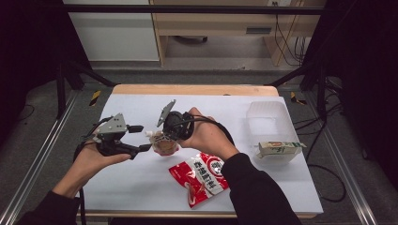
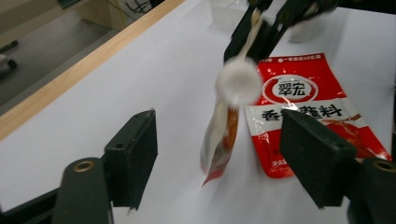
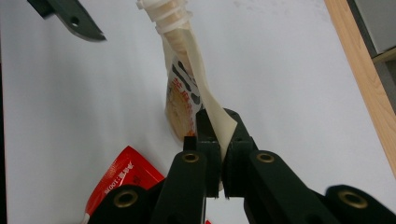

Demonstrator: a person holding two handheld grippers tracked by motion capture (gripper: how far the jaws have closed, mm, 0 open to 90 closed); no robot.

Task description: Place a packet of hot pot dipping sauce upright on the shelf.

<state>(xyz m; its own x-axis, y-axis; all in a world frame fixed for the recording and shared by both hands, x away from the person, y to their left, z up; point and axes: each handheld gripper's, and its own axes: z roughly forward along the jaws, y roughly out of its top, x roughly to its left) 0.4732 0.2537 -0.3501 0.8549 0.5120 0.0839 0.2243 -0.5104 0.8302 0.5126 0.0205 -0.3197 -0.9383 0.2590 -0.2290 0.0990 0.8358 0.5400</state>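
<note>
From above the near edge we look down the table (image 1: pixel 141 101); both gripper cameras sit close, sharing the spout pouch (image 2: pixel 224 126) from opposite ends.

Table brightly lit from above — dark surroundings, motion blur close up

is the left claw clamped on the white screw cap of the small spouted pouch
No, the left claw stands open, its jaws apart on either side of the white screw cap of the small spouted pouch.
</note>
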